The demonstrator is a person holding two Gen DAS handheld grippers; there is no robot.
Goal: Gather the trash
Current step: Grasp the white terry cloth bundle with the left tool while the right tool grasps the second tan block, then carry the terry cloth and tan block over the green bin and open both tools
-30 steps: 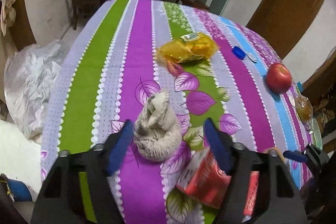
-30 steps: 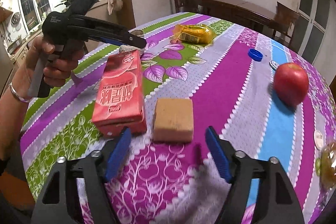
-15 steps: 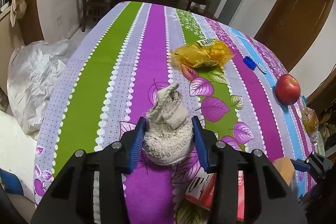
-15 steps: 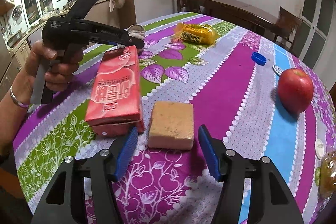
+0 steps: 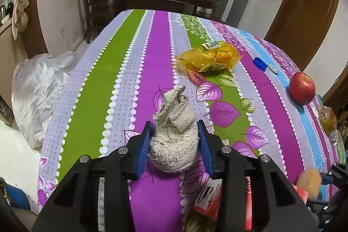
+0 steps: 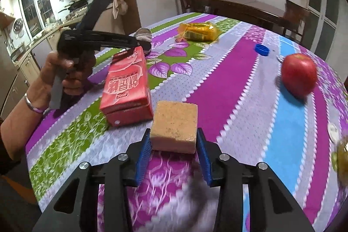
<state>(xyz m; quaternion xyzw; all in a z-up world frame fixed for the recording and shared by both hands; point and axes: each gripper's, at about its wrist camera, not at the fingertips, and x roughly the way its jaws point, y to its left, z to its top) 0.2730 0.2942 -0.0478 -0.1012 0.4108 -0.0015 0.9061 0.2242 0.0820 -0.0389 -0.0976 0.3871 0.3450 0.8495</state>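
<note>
My left gripper (image 5: 175,140) is shut on a balled-up grey-white cloth (image 5: 174,142), held just above the striped tablecloth (image 5: 91,88). My right gripper (image 6: 174,145) is shut on a tan sponge block (image 6: 175,125), lifted a little off the table. A red carton (image 6: 127,84) lies flat left of the sponge; it also shows in the left wrist view (image 5: 217,199). The left gripper (image 6: 139,44) with the cloth (image 6: 143,34) shows in the right wrist view beyond the carton.
A yellow snack bag (image 5: 209,55) lies mid-table, with a blue bottle cap (image 5: 260,63) and a red apple (image 5: 302,88) to the right. A white plastic bag (image 5: 39,88) lies on the floor left of the table. Chairs and a wooden table stand behind.
Both grippers closed: the left onto the cloth, the right onto the sponge. Both then rose slightly with their loads.
</note>
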